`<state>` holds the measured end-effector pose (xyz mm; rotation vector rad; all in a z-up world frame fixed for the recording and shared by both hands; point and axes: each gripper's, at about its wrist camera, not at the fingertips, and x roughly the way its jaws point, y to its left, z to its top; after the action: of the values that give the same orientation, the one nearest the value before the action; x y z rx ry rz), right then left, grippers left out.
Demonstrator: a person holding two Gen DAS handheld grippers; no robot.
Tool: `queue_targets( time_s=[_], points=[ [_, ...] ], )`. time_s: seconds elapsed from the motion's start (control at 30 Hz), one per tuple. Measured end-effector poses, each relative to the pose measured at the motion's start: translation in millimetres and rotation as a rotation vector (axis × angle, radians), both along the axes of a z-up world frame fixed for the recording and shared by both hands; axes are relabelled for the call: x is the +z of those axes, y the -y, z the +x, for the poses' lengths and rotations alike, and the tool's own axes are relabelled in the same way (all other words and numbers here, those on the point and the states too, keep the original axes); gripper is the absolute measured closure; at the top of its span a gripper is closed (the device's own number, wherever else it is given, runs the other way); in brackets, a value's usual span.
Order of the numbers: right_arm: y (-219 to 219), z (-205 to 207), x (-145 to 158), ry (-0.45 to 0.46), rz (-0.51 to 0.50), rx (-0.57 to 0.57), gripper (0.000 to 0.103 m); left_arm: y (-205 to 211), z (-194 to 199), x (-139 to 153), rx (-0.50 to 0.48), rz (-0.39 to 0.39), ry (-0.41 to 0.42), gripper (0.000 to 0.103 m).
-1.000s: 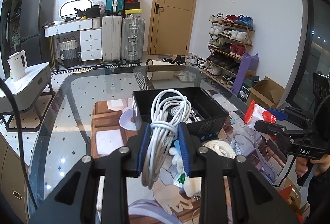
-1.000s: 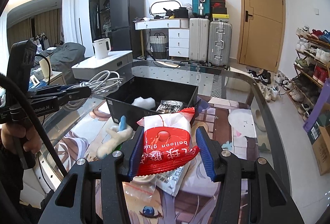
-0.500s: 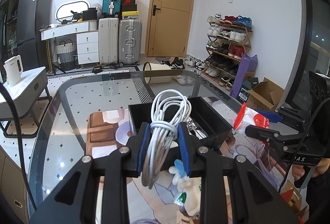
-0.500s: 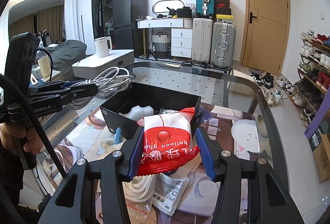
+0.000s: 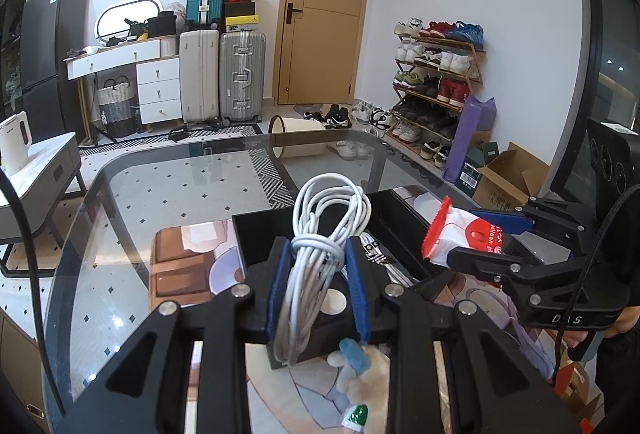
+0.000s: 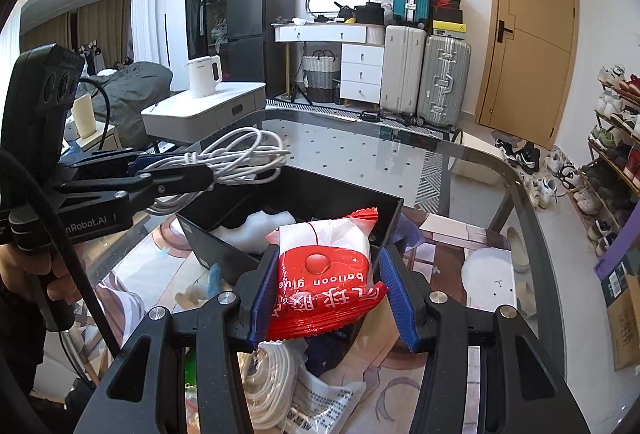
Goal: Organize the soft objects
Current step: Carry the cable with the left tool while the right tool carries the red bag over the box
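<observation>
Black box (image 5: 404,218) sits on glass table (image 5: 160,186), small items inside. Left gripper (image 5: 318,282) clamps a coiled white cable (image 5: 320,234) above box's near edge. Right gripper (image 6: 326,294) pinches a red-white balloon glue packet (image 6: 324,274) beside box.

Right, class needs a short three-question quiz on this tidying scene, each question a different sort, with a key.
1. True or false: the left gripper is shut on a bundle of white cable.
2. Multiple choice: the right gripper holds A) a plush toy, B) a red and white packet, C) a kettle.
3. Fill in: both held items hang over or near the black ____ on the glass table.

Key: 1 true; 2 B; 3 box.
</observation>
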<state>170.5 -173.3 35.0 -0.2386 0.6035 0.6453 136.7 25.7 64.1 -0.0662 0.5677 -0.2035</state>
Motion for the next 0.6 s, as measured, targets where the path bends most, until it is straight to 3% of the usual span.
queue_targets(
  time_s=[0.6],
  points=[
    [-30.4, 37.6, -12.4, -0.027, -0.051, 0.04, 0.052, 4.3, 35.7, -14.9, -0.032, 0.012, -0.041, 0.076]
  ],
)
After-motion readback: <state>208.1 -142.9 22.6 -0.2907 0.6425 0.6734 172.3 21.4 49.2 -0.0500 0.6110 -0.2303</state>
